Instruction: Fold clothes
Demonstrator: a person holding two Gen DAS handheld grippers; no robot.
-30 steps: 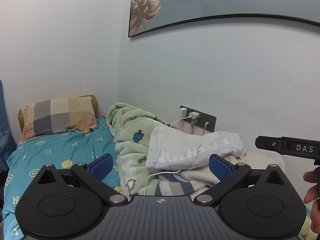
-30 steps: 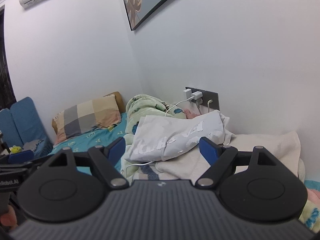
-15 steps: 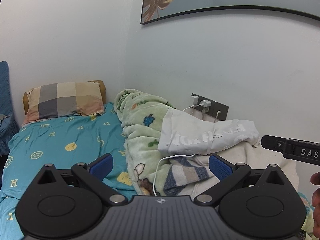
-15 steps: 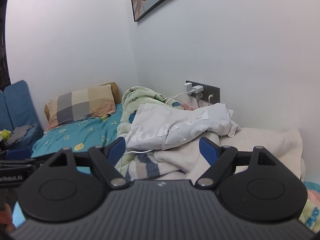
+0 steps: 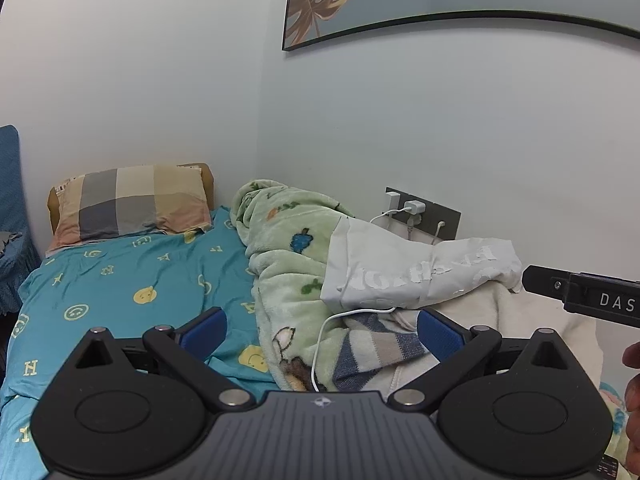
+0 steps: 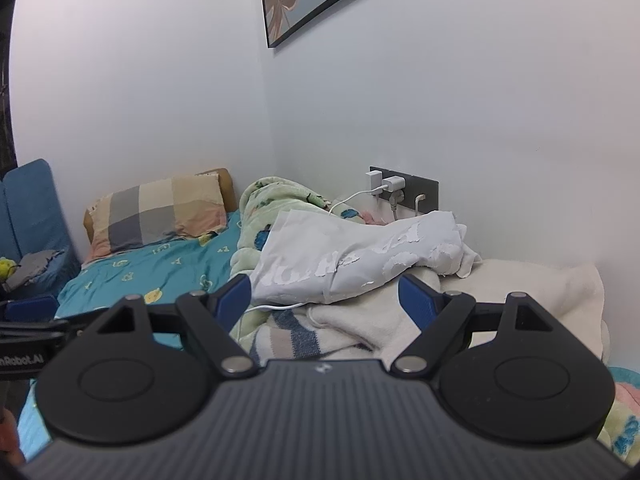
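A pale grey garment with cracked white lettering [image 5: 416, 276] lies crumpled on top of a pile on the bed, against the wall; it also shows in the right wrist view [image 6: 360, 256]. Under it are a cream garment [image 6: 532, 296] and a blue-striped knit [image 5: 376, 352]. My left gripper [image 5: 320, 332] is open and empty, held above the bed short of the pile. My right gripper [image 6: 324, 300] is open and empty, also short of the pile; part of it shows at the right edge of the left wrist view [image 5: 584, 292].
A green fleece blanket [image 5: 280, 248] is bunched beside the pile. A white charging cable [image 5: 332, 328] runs from the wall socket [image 5: 424, 216] across the clothes. A checked pillow [image 5: 128, 200] lies at the head of the teal sheet [image 5: 128, 280]. A blue chair [image 6: 28, 216] stands at left.
Both views have shifted so the pile and bed sit lower and farther off; the grippers have drawn back and tilted up a little. Both stay open. The clothes have not moved.
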